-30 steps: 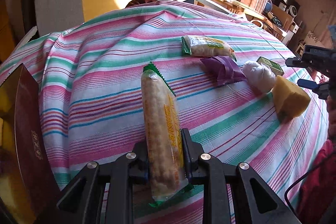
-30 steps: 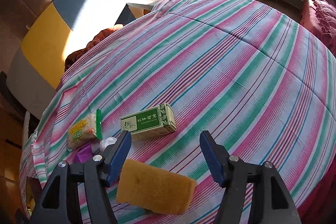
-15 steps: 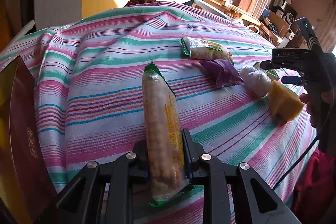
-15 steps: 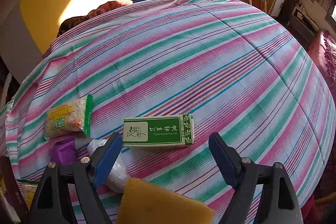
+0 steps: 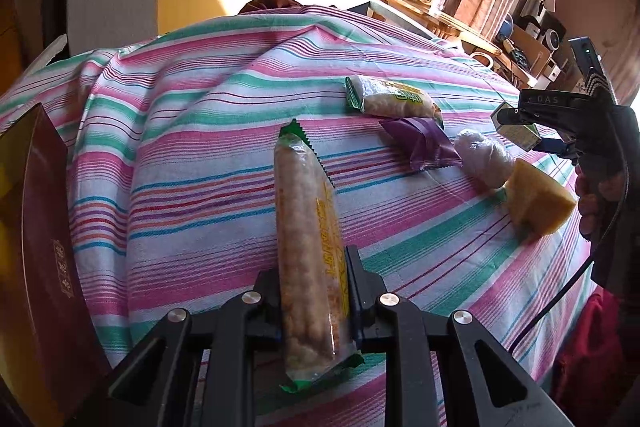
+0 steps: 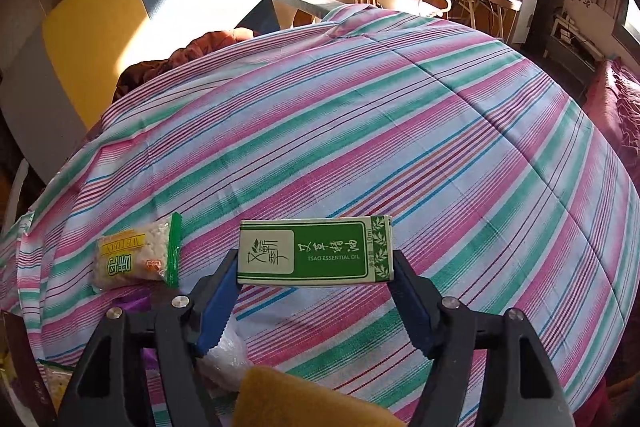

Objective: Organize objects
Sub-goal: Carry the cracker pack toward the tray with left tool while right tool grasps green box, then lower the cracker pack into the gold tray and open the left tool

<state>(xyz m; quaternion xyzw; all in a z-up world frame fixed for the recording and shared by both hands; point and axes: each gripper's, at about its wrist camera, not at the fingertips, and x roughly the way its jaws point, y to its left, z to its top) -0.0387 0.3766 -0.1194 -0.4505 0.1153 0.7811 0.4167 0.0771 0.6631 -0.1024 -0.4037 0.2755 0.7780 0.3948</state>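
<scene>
Already the left gripper (image 5: 314, 301) has its jaws clamped on the near end of a long snack pack (image 5: 308, 239) lying on the striped cloth (image 5: 192, 155), ready for sorting. Meanwhile the right gripper (image 6: 314, 267) is closing its jaws endwise on a green box (image 6: 314, 253), pads at both ends; wide bare cloth lies beyond, and a sponge (image 6: 304, 399) crowds beneath.

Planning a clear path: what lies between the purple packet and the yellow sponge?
In the left wrist view, a clear-wrapped white bundle lies between the purple packet and the yellow sponge.
</scene>
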